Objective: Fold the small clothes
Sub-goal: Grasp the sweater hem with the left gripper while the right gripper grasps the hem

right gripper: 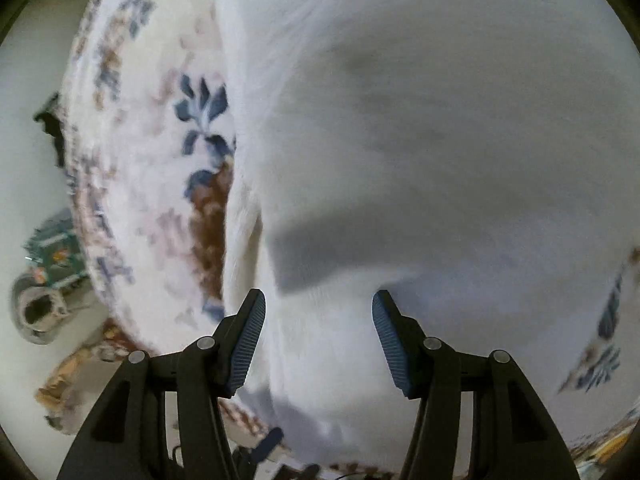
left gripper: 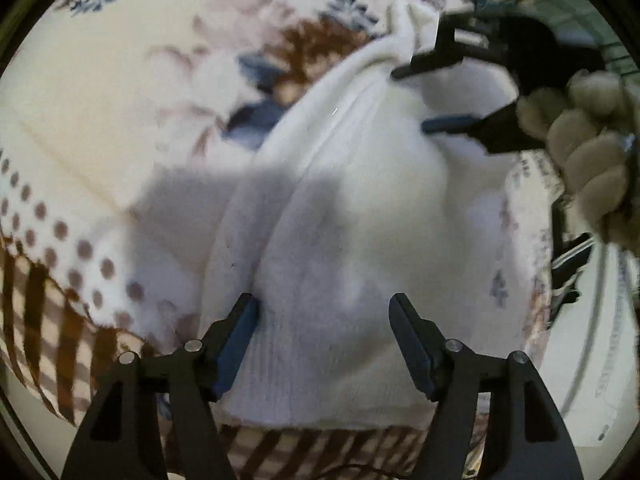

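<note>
Under both parted grippers (left gripper: pixel 324 308) (right gripper: pixel 318 304), a white garment (left gripper: pixel 352 220) covers what seems a floral-patterned cloth (left gripper: pixel 120 92).

Left gripper (left gripper: pixel 324 312) points steeply down, jaws spread wide — blue pads (left gripper: pixel 236 344) facing each other across a broad gap, nothing pinched between them. Right gripper (right gripper: pixel 318 308) also tilted steeply down, jaws parted about as far, ribbed blue pads (right gripper: pixel 250 340) not pressing on anything. In the left wrist view the right gripper (left gripper: pixel 412 96) comes in from the upper right, well ahead of the left claw's tips, its two black fingers splayed apart. A gloved hand (left gripper: pixel 588 140) wraps the handle just behind those fingers — knuckles bunched, at the right edge.
</note>
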Motion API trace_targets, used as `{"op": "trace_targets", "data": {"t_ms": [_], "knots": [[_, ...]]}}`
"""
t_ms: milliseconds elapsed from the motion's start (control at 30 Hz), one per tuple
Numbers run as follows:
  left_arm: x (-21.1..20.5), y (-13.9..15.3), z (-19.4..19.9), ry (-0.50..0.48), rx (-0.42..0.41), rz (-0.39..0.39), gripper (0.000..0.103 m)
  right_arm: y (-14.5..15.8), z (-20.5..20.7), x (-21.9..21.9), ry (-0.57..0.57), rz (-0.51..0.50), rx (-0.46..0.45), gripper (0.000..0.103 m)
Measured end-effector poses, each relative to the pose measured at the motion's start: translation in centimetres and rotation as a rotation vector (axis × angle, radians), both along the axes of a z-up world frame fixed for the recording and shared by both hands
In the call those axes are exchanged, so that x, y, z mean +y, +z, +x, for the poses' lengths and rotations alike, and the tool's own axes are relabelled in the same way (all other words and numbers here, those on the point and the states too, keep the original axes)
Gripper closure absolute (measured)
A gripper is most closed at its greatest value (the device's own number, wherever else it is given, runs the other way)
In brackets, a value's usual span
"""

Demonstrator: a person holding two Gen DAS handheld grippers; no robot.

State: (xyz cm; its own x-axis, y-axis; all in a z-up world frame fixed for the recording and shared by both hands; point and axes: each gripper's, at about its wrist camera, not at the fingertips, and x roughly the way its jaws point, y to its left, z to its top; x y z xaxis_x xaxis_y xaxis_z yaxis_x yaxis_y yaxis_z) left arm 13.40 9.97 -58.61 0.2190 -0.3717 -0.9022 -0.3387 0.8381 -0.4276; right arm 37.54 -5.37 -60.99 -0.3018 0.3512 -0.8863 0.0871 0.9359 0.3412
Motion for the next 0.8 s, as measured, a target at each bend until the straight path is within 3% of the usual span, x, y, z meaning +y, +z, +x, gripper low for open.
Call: {"op": "trace_targets", "data": {"t_ms": [33,67,100,167,233,267,567,700,800], "knots": [[-0.1,-0.3,-0.1,0.0,0.004,0.016,0.05,-0.3,-0.2,0.2,0.01,-0.016,-0.003,0.045],[-0.1,-0.5,-0.2,-0.003,0.011,0.031,0.077,-0.4,-0.3,0.4,0.019,-0.028,-0.006,0.045],[0.0,-0.7,-0.3,-0.006,0.026,0.045,0.089,-0.4,-0.5,0.5,0.026,-0.041,-0.012,0.045],[0.5,-0.5,-1.0,0.009,0.015,0.028,0.095,-0.4,-0.7,1.3,0.032,-0.056,-0.03,0.049],[1.0,0.6,-1.5,0.015,-0.011,0.033,0.096,-0.4,-1.0,1.5,0.046,-0.09,-0.053,0.087],[1.1,1.1,-1.7,0.014,-0.02,0.026,0.097,-0.4,-0.9,1.6,0.045,-0.092,-0.058,0.095],[4.2,5.3,-4.1,0.079,-0.062,0.027,0.098,3.2,-2.2,4.4,0.083,-0.03,-0.139,0.097],[5.6,3.0,-4.2,0.096,-0.028,0.047,0.098,2.4,-2.3,6.2,0.118,-0.013,-0.115,0.097],[6.5,0.3,-4.1,0.116,0.021,-0.052,0.096,1.0,-2.2,5.9,0.164,-0.018,-0.063,0.092]]}}
